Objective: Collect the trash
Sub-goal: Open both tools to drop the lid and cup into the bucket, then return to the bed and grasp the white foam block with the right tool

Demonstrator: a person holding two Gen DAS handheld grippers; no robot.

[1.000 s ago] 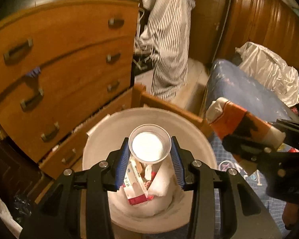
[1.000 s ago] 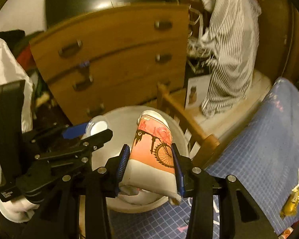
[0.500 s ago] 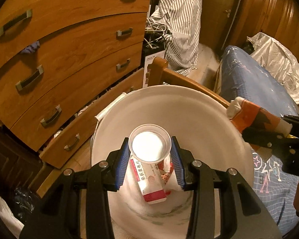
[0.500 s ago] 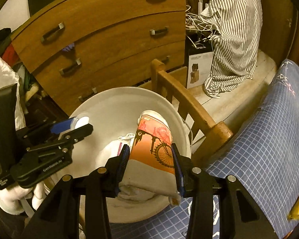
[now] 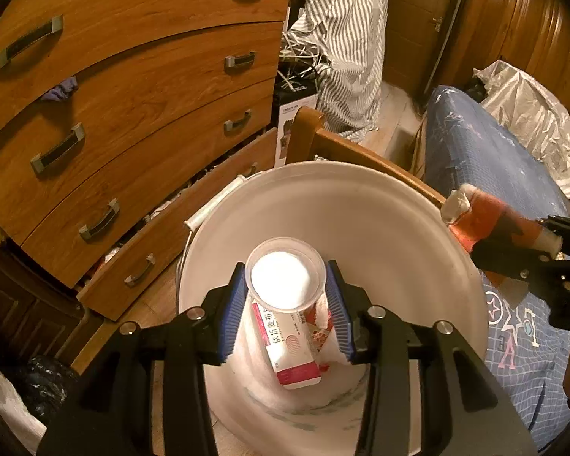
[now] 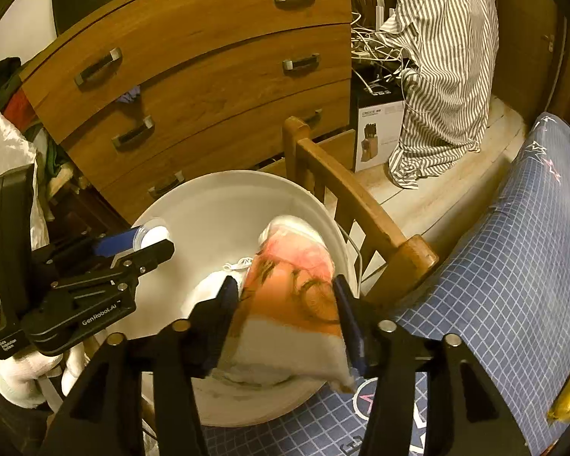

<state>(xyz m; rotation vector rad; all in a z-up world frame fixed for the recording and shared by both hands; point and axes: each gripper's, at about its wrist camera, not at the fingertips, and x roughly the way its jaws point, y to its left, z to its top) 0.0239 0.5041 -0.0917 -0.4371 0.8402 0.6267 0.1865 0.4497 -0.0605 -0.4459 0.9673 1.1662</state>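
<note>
- Both grippers are sitting lower over the round white plastic bin (image 5: 380,228) than a second ago, and the jaws of each have just been opening with a piece of trash between them.
- Left wrist view: the left gripper (image 5: 287,300) is loosening around the clear plastic cup (image 5: 285,279); the blue pads (image 5: 233,315) are bracketing its rim, but whether they are pressing or already parting cannot be told. The cup is hanging directly above the white-and-red paper carton (image 5: 292,349) lying in the bin.
- Right wrist view: the right gripper (image 6: 288,323) is letting go of the orange-and-white printed paper bag (image 6: 292,304); the bag is looking blurred, seemingly slipping, over the bin's near rim beside the wooden chair back (image 6: 361,212).
- Judged step: dropping both items. Next, the jaws need spreading until both fall clear, then lifting away for more trash.
</note>
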